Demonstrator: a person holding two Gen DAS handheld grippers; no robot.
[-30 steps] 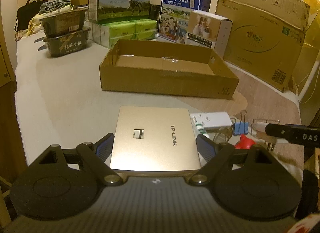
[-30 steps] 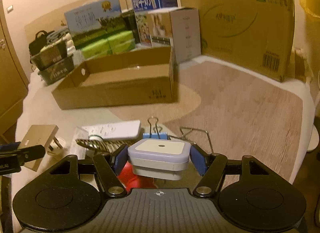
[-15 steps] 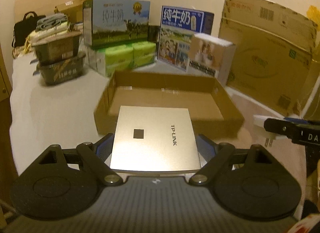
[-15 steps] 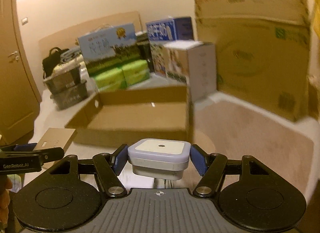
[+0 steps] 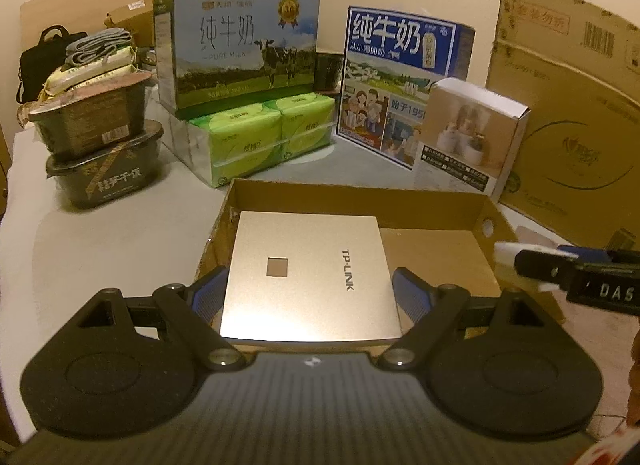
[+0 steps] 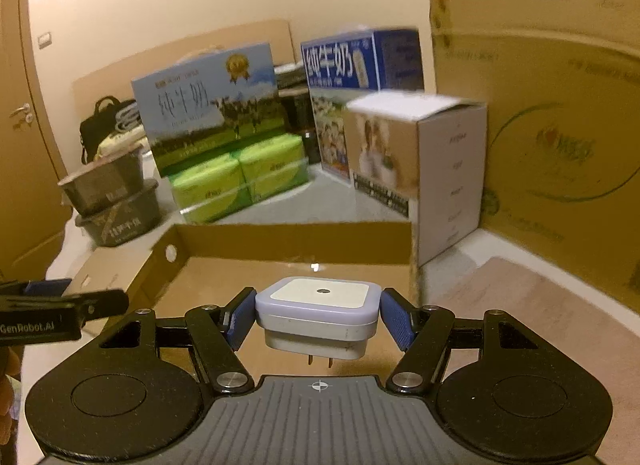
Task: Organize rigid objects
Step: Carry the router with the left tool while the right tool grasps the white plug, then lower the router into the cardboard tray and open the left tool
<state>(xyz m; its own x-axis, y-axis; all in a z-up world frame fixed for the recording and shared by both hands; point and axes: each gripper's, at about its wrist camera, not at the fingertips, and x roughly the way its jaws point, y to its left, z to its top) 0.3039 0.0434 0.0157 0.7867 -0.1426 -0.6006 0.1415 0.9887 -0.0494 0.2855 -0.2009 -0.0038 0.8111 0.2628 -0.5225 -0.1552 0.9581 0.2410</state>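
Tools carry two devices to the cardboard tray

Left wrist view: left tool (image 5: 310, 289) is clenched on the gold TP-LINK panel (image 5: 308, 277), held over the near-left corner of the cardboard tray (image 5: 360, 195).

Right wrist view: right tool (image 6: 318, 319) grips the white plug-in night light (image 6: 318, 317) above the tray's (image 6: 292, 243) near edge. Likely next: lower each onto the tray floor, well apart, then release.

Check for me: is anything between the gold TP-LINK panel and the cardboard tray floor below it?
Nothing visible blocks it. The TP-LINK panel, held in the left claw, sits over the cardboard tray, whose visible floor is bare. The floor directly under the panel is hidden.
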